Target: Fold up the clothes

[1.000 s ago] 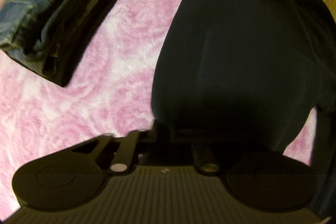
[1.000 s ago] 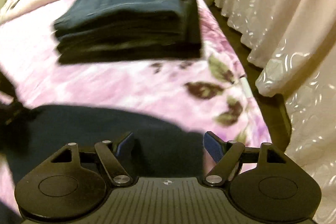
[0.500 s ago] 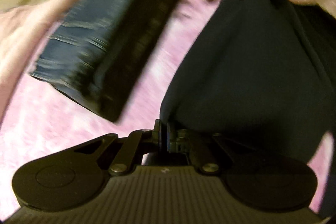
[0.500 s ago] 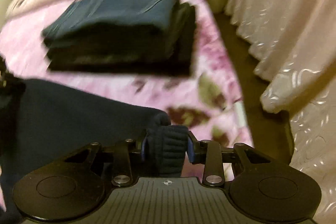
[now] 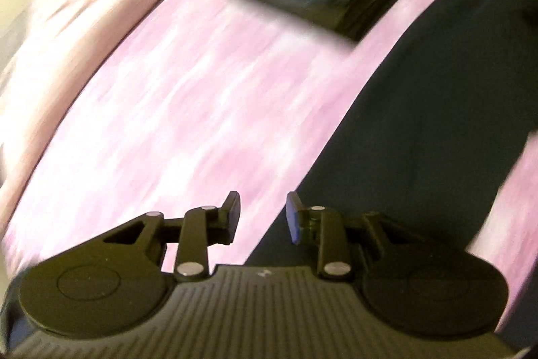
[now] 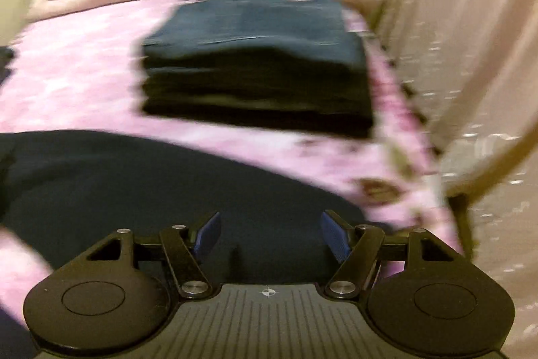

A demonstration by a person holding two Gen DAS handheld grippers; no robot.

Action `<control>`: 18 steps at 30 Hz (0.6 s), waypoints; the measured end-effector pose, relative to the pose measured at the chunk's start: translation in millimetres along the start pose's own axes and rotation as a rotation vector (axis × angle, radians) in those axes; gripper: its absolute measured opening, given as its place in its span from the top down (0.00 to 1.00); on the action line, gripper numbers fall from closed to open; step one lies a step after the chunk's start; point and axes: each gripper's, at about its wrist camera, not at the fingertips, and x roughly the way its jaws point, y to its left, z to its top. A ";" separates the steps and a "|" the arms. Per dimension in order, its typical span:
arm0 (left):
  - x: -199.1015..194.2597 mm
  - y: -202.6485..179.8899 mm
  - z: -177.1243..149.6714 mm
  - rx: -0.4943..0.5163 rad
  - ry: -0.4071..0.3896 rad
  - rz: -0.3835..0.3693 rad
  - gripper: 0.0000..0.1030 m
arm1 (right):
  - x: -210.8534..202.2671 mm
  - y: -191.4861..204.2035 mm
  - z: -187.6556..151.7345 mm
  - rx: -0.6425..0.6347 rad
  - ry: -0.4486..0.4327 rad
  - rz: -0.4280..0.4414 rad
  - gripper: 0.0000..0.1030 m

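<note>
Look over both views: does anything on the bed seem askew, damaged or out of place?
Nothing stands out. The dark garment lies flat on the pink blanket, and the folded stack sits squarely beyond it. Motion blur hides fine detail.

A dark navy garment (image 6: 134,190) is lying on a bed blanket (image 5: 201,106) showing mottled pink and white. At twelve o'clock, a stack of folded clothes (image 6: 255,63) is showing denim blue over black, and pale cream curtains (image 6: 470,39) are hanging at three o'clock.
</note>
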 end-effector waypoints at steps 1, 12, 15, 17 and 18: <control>-6.0 8.1 -21.2 -0.015 0.034 0.021 0.71 | 1.4 19.0 -0.1 -0.013 0.009 0.038 0.33; -10.9 26.6 -213.3 -0.037 0.242 0.069 0.66 | 43.4 229.5 -1.3 -0.262 0.136 0.304 0.33; -2.9 28.7 -242.3 -0.032 0.219 0.034 0.64 | 51.2 252.4 -6.5 -0.219 0.183 0.307 0.33; 5.3 31.0 -255.1 -0.040 0.201 0.003 0.62 | 47.7 263.0 -12.8 -0.180 0.221 0.276 0.33; 7.5 31.4 -259.2 -0.045 0.197 -0.006 0.62 | 40.5 263.1 -16.8 -0.157 0.229 0.256 0.33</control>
